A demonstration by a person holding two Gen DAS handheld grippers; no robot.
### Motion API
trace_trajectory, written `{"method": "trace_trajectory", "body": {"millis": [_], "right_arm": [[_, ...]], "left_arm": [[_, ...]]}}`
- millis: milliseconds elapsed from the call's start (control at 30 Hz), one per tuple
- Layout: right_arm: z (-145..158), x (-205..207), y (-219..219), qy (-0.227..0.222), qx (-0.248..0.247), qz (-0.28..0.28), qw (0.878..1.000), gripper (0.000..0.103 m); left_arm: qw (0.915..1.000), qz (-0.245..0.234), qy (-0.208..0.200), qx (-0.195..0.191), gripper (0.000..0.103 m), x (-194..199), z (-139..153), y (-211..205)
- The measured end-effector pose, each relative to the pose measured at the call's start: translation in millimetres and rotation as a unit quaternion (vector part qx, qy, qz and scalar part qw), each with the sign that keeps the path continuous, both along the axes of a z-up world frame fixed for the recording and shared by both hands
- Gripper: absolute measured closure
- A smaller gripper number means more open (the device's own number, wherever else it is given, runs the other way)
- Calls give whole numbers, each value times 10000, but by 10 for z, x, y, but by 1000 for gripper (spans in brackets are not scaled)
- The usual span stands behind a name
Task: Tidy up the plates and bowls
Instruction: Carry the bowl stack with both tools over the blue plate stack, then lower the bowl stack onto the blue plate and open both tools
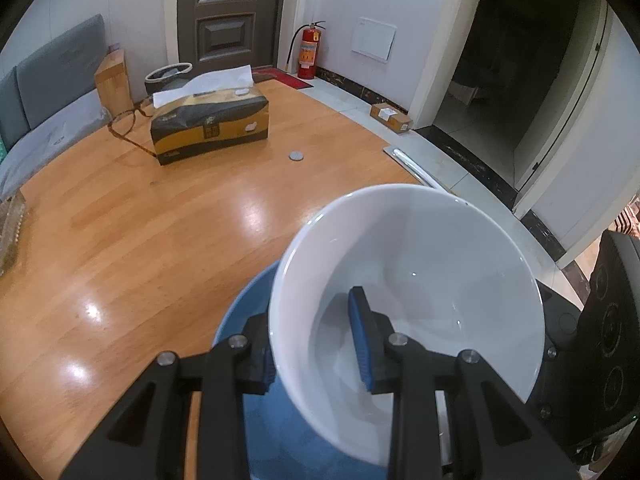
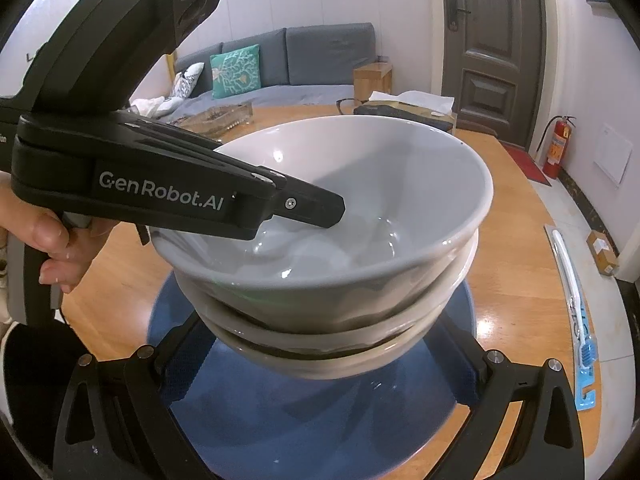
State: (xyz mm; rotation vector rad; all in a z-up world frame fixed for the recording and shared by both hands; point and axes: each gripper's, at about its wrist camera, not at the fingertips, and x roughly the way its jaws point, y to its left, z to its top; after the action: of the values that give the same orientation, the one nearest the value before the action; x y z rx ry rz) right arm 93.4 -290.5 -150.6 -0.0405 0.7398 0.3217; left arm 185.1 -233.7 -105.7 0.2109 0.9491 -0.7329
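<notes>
A white bowl [image 1: 432,280] is held by my left gripper [image 1: 316,344], one finger inside it and one outside on its rim. In the right wrist view this top bowl [image 2: 400,184] sits tilted on a lower white bowl [image 2: 320,344], which rests on a blue plate [image 2: 320,424]. The plate also shows in the left wrist view [image 1: 248,312]. The left gripper [image 2: 320,212] reaches in from the left. My right gripper [image 2: 324,384] is open, its fingers wide on either side of the lower bowl, not touching it.
A tissue box [image 1: 208,124], glasses [image 1: 128,124] and a coin [image 1: 296,155] lie on the round wooden table [image 1: 140,248]. A packaged toothbrush [image 2: 576,304] lies at the table's right edge. A sofa and door stand beyond.
</notes>
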Motion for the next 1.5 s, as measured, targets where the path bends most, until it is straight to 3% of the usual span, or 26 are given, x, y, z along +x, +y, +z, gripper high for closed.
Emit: {"method": "trace_trajectory", "body": {"millis": [400, 1233, 1400, 1500], "right_arm": [[-32, 57, 51, 100, 33, 26, 9999, 5], [-56, 97, 134, 180, -23, 160, 9997, 5], [-74, 95, 117, 145, -9, 195, 9997, 5], [-78, 73, 114, 141, -52, 164, 9998, 6]], "left_arm": [[9998, -9, -13, 174, 76, 6, -26, 32], [9999, -84, 69, 103, 74, -30, -54, 170], [9999, -65, 99, 88, 72, -19, -55, 179], [9999, -72, 117, 64, 64, -38, -37, 194]]}}
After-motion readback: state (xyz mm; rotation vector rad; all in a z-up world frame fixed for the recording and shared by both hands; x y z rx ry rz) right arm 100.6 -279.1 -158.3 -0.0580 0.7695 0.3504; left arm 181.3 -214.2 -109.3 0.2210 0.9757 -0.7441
